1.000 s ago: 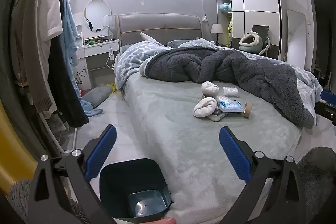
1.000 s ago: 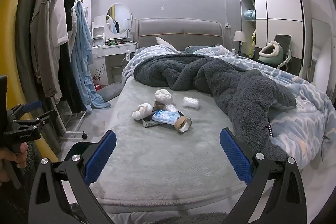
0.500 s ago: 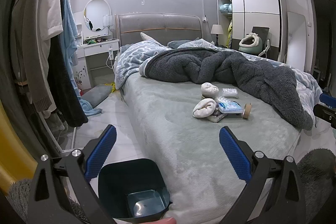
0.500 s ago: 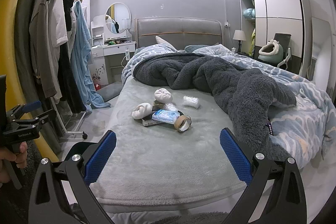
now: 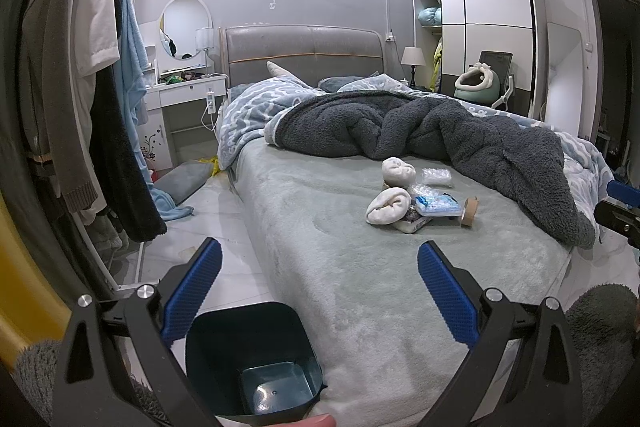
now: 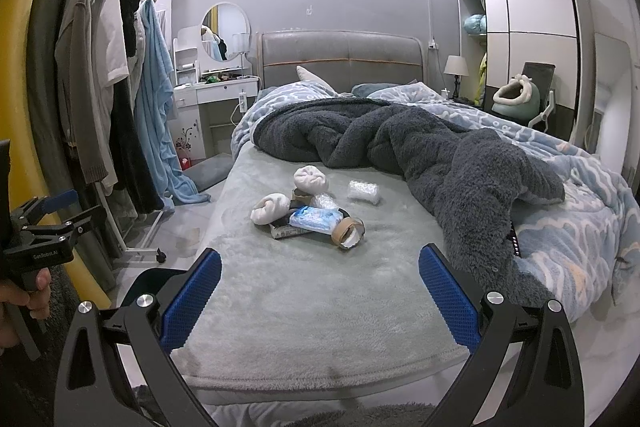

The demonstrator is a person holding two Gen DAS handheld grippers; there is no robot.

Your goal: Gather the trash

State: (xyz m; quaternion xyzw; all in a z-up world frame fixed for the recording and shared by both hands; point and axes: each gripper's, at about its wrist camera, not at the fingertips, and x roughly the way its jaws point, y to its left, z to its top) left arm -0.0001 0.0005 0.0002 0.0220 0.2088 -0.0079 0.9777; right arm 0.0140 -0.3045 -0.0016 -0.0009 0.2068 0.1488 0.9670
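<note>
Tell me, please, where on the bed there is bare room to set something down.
The grey-green sheet is bare between the trash pile and the foot edge, and along the left side. Crowded: the pile itself and the dark fleece blanket covering the right and head.

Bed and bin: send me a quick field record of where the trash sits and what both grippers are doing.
trash pile: cluster on the grey bed cover, mid-bed
items: two white wads, blue packet, tape roll, clear plastic wrap apart from the rest
bin: dark blue bin on floor at bed's near corner, looks empty
left gripper: open, holding nothing, above bin
right gripper: open, holding nothing, short of the pile
</note>
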